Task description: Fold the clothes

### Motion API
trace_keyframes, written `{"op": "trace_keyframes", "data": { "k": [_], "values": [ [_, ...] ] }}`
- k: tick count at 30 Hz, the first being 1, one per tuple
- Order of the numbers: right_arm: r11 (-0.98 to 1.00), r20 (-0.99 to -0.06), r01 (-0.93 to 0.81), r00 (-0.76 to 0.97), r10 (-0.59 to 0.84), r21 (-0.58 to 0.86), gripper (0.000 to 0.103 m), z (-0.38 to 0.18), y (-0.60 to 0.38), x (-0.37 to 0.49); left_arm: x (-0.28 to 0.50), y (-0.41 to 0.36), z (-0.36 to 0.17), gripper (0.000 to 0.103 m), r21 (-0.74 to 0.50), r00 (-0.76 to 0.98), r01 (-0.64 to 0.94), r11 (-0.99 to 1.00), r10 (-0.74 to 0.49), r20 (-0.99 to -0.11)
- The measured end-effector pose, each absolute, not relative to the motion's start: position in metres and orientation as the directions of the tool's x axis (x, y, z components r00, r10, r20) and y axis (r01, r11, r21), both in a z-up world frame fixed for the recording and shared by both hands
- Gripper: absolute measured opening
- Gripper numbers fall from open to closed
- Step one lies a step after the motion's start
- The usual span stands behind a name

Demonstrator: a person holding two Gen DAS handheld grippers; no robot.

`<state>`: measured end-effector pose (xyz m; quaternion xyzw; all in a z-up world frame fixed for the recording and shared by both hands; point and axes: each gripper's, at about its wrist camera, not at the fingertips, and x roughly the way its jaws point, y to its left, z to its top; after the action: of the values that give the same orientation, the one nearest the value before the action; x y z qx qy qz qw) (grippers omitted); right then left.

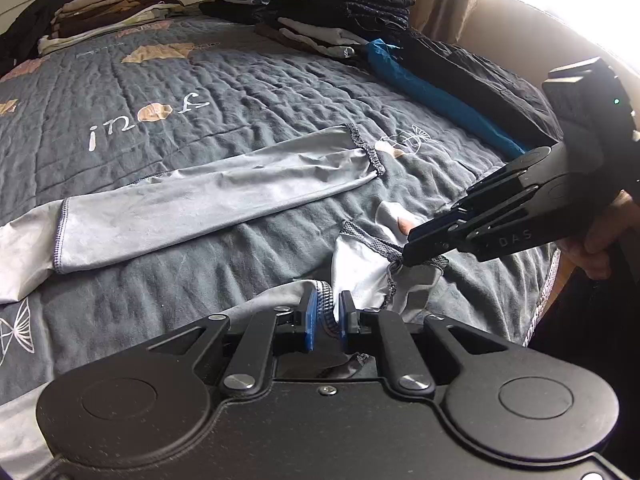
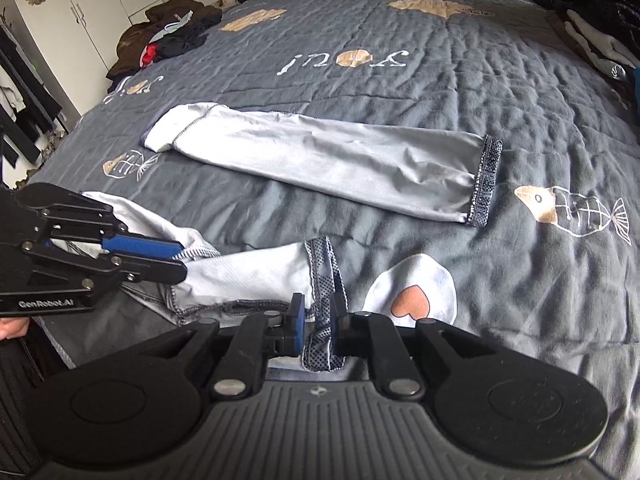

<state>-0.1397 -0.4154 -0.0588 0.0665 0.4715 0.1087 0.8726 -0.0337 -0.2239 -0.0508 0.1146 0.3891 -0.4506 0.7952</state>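
The near grey sleeve (image 2: 244,276) lay bunched on the quilted bed (image 2: 400,92), close to its front edge, and both tools were on it. The left hand-held gripper (image 1: 329,316) was pinched narrow on the stitched seam end, the fabric squeezed between its blue pads (image 1: 310,320). The right hand-held gripper (image 2: 318,320) was likewise nearly shut, clamped on the dotted elastic cuff (image 2: 324,276) at the other end. So each tool held one end, with the cloth sagging and creased between them.

Beyond it, the second grey sleeve (image 2: 332,160) lay flat and straight across the quilt, untouched, its own dotted cuff pointing the same way. Folded stacks (image 1: 340,8) sat along the far side of the bed.

This looked like thin, stretchy, slick material: very light, no stiffness at all, and likely to slide out of a shallow pinch. It would droop wherever it was unsupported, so tension between the two ends mattered. The best holds seemed to be just where they were: the cuff band, thicker and grippier, and the seamed hem opposite. A grip on the plain middle would probably just bunch it. Pulling too hard risked stretching the elastic rather than tearing anything.
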Motion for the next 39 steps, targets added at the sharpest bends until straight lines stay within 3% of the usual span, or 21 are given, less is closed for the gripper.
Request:
{"op": "trace_keyframes", "data": {
  "k": [2,3,7,13,16,20,22,31,39],
  "values": [
    [0.969,-0.817,-0.124,0.521,0.248,0.215,0.022,-0.063,-0.415,-0.139,-0.037,-0.224,-0.050,0.041,-0.166,0.281,0.813,0.558,-0.626,-0.727],
    [0.969,-0.820,-0.123,0.517,0.246,0.214,0.026,-0.065,-0.415,-0.138,-0.038,-0.224,-0.052,0.045,-0.162,0.278,0.816,0.554,-0.624,-0.731],
    [0.966,-0.818,-0.135,0.515,0.257,0.219,0.034,-0.066,-0.414,-0.135,-0.040,-0.229,-0.062,0.046,-0.161,0.268,0.814,0.557,-0.608,-0.748],
    [0.964,-0.828,-0.140,0.493,0.265,0.225,0.035,-0.073,-0.413,-0.131,-0.037,-0.232,-0.068,0.046,-0.182,0.273,0.794,0.580,-0.608,-0.746],
    [0.961,-0.830,-0.154,0.486,0.275,0.228,0.035,-0.076,-0.411,-0.130,-0.038,-0.235,-0.071,0.044,-0.171,0.282,0.791,0.587,-0.598,-0.750],
    [0.961,-0.825,-0.172,0.493,0.276,0.219,0.030,-0.077,-0.409,-0.132,-0.040,-0.238,-0.074,0.025,-0.168,0.277,0.798,0.579,-0.599,-0.751],
    [0.959,-0.821,-0.175,0.498,0.280,0.221,0.015,-0.076,-0.409,-0.132,-0.041,-0.238,-0.073,0.019,-0.166,0.278,0.799,0.578,-0.600,-0.750],
    [0.958,-0.777,-0.209,0.563,0.283,0.197,0.010,-0.043,-0.406,-0.146,-0.051,-0.235,-0.054,0.016,-0.175,0.279,0.811,0.558,-0.633,-0.722],
    [0.949,-0.800,-0.284,0.535,0.272,0.133,0.010,-0.026,-0.396,-0.170,-0.070,-0.231,-0.050,0.016,-0.157,0.240,0.846,0.509,-0.627,-0.741]
  ]
}}
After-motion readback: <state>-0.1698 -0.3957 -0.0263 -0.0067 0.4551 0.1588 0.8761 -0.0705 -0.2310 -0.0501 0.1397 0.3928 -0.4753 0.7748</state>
